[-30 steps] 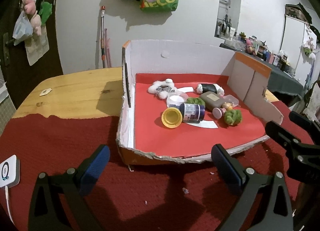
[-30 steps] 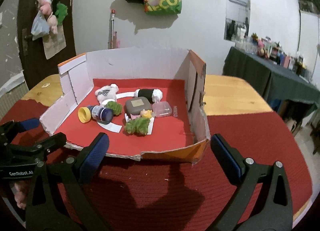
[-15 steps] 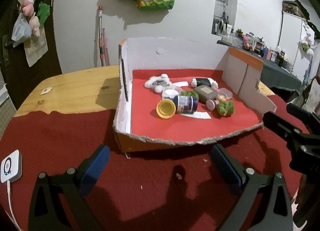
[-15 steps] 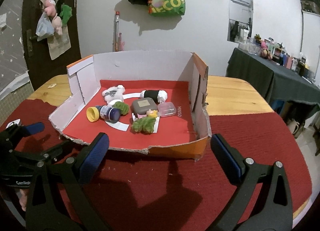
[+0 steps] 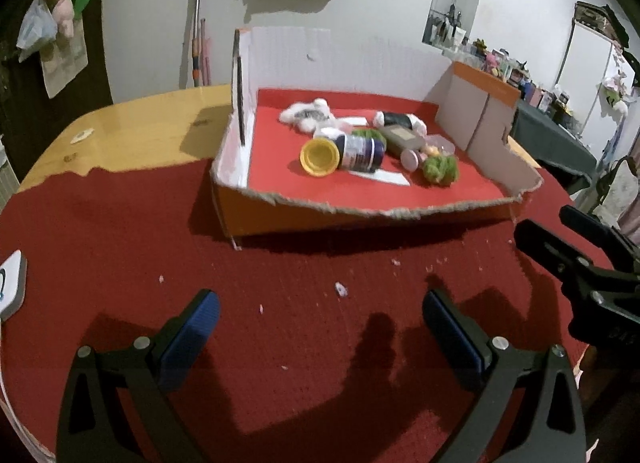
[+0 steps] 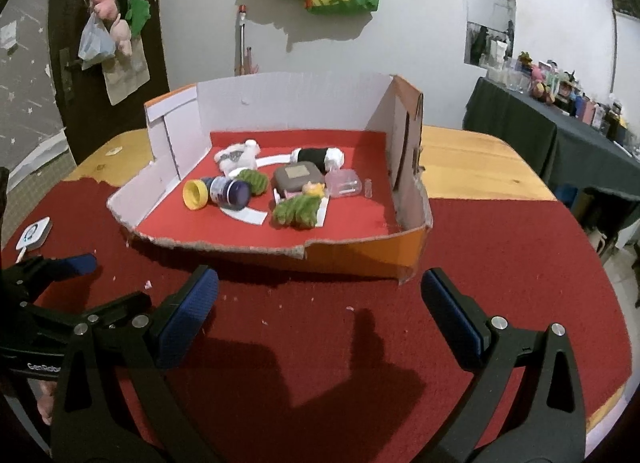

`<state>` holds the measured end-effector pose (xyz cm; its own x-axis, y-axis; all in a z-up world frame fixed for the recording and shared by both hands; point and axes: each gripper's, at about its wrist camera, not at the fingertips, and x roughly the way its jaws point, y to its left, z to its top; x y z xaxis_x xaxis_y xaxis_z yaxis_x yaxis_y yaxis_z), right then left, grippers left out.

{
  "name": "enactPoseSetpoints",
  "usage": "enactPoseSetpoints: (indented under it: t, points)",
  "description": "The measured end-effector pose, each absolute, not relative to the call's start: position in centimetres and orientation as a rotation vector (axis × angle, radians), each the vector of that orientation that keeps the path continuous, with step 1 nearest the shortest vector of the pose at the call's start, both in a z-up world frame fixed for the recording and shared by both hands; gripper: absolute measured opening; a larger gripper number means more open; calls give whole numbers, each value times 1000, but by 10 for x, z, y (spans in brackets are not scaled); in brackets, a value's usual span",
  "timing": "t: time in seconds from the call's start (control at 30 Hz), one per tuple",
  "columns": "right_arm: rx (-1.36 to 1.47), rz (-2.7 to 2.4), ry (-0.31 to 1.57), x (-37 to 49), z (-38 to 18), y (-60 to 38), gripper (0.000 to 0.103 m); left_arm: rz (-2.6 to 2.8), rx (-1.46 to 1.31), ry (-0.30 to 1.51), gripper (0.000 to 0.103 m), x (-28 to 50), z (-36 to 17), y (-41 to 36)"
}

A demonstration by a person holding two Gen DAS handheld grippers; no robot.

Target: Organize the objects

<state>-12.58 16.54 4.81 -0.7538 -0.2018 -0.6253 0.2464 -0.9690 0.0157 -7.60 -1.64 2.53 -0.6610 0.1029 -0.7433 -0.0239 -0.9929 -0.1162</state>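
**Both claws wide, empty, short of the box**

I've got the left gripper point(image 5: 320, 327) spread fully, nothing between its blue pads point(image 5: 192, 327), hovering over the red cloth point(image 5: 120, 231). The right gripper point(image 6: 320, 303) is the same: wide apart, holding nothing.

The cardboard box point(image 6: 360, 255) sits ahead of both, torn front edge toward me. Inside, lying on its side: a jar with a yellow lid point(image 5: 320, 157), next to a green fuzzy item point(image 5: 440, 169) and a grey case point(image 6: 298, 179).

Only the right view shows a clear pink container point(image 6: 342, 183) cleanly, plus the left gripper's body at the lower left. Only the left view shows the right gripper's fingers, at the right edge. A white puck point(image 6: 34, 233) lies on the cloth, well apart from the box.
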Motion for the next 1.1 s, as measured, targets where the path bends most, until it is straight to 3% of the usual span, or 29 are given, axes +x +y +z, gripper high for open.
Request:
enactPoseSetpoints:
  t: [1.1]
  points:
    - [1152, -2677, 74, -136, 11, 171, 103, 2822, -1293, -89, 103, -75, 12, -13]
